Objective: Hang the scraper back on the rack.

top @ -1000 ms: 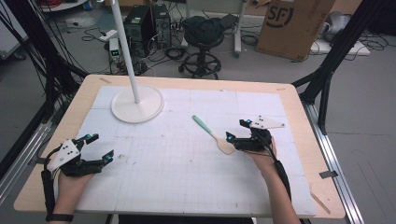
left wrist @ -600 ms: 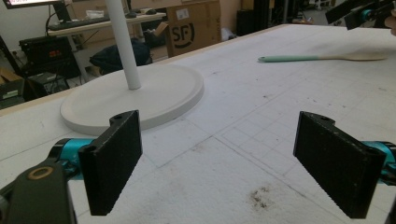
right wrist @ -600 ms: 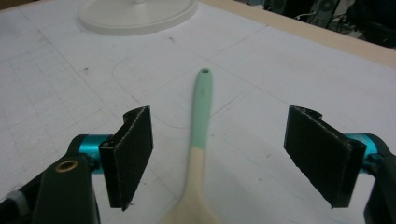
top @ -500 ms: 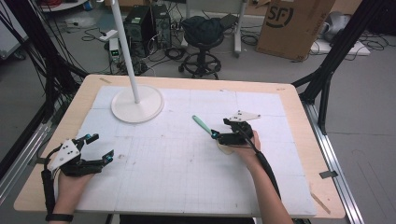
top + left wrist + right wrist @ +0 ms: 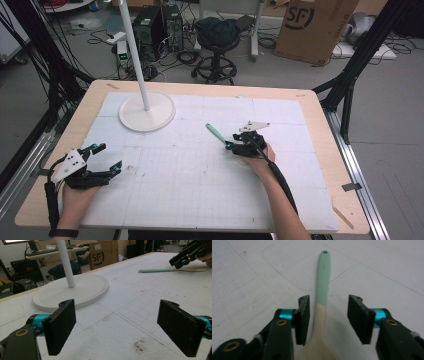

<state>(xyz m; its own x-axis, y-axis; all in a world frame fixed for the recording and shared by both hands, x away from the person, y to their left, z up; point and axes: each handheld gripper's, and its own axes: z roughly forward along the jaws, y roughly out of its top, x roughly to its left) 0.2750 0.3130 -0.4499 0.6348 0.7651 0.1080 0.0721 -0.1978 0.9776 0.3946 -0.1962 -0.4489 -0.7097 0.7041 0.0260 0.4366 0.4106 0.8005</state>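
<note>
Right hand-held gripper (image 5: 327,320) hangs released, jaws straddling the mint-handled, cream-bowled wooden spoon (image 5: 322,297) lying flat on the white gridded bench (image 5: 200,185), so clenching on its neck looks next.

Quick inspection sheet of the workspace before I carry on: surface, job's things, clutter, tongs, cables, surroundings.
Surface: white gridded mat on a wooden table, a few dark smudges.
Job's things: spoon with mint handle and cream bowl, lying flat.
Clutter: white lamp stand at the far left of the mat.
Tongs: left tongs open, hovering near the left edge; right tongs open, jaws either side of the spoon's neck, not closed on it.
Cables: one trails along the right forearm.
Surroundings: cardboard box, stool, computer tower, floor cables.
</note>
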